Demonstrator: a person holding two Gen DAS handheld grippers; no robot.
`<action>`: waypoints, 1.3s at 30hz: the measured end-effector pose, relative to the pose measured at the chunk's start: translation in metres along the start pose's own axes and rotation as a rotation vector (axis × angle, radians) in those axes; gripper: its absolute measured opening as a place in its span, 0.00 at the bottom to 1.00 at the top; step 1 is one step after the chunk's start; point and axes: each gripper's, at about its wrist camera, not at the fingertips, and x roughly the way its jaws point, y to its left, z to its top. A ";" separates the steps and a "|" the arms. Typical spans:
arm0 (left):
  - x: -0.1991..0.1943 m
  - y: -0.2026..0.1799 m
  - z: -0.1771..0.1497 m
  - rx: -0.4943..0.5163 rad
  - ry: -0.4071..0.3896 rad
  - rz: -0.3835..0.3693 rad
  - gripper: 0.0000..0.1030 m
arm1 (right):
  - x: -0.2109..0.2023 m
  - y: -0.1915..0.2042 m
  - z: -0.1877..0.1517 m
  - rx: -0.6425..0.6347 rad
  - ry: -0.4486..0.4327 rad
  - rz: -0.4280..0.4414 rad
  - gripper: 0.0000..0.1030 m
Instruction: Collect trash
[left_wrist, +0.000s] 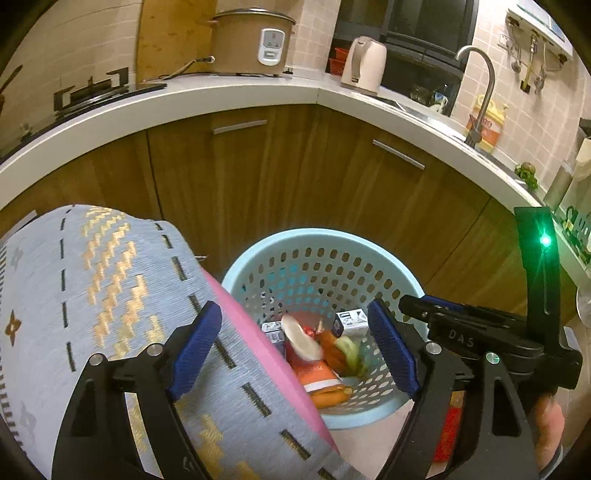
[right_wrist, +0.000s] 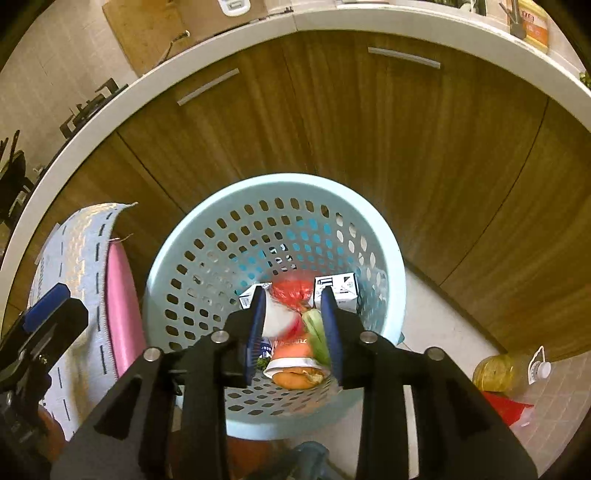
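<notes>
A light blue perforated basket (left_wrist: 317, 236) (right_wrist: 280, 181) stands on the floor against the wooden cabinets. In it lie small white cartons (right_wrist: 338, 290), a red bag (right_wrist: 291, 290), an orange wrapper (left_wrist: 317, 373) and a green peel (right_wrist: 317, 332). A white round piece (left_wrist: 301, 338) (right_wrist: 277, 321) shows blurred above this heap, free of any pad. My left gripper (left_wrist: 295, 347) hovers wide open over the basket's left rim. My right gripper (right_wrist: 294, 328) points down into the basket, jaws a little apart, gripping nothing. It also shows in the left wrist view (left_wrist: 424, 306).
A grey patterned cloth over a pink cushion (left_wrist: 92, 295) (right_wrist: 122, 306) crowds the basket's left side. An oil bottle (right_wrist: 495, 373) and a red item (right_wrist: 506, 406) lie on the floor to the right. A rice cooker (left_wrist: 251, 40), kettle (left_wrist: 364, 62) and tap (left_wrist: 480, 92) are on the counter.
</notes>
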 end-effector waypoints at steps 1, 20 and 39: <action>-0.004 0.001 -0.001 -0.003 -0.006 0.001 0.77 | -0.005 0.002 -0.001 -0.003 -0.009 0.008 0.30; -0.131 0.021 -0.084 -0.057 -0.289 0.315 0.85 | -0.117 0.074 -0.069 -0.176 -0.351 -0.018 0.56; -0.154 0.009 -0.122 -0.043 -0.422 0.378 0.93 | -0.146 0.089 -0.124 -0.235 -0.505 -0.069 0.59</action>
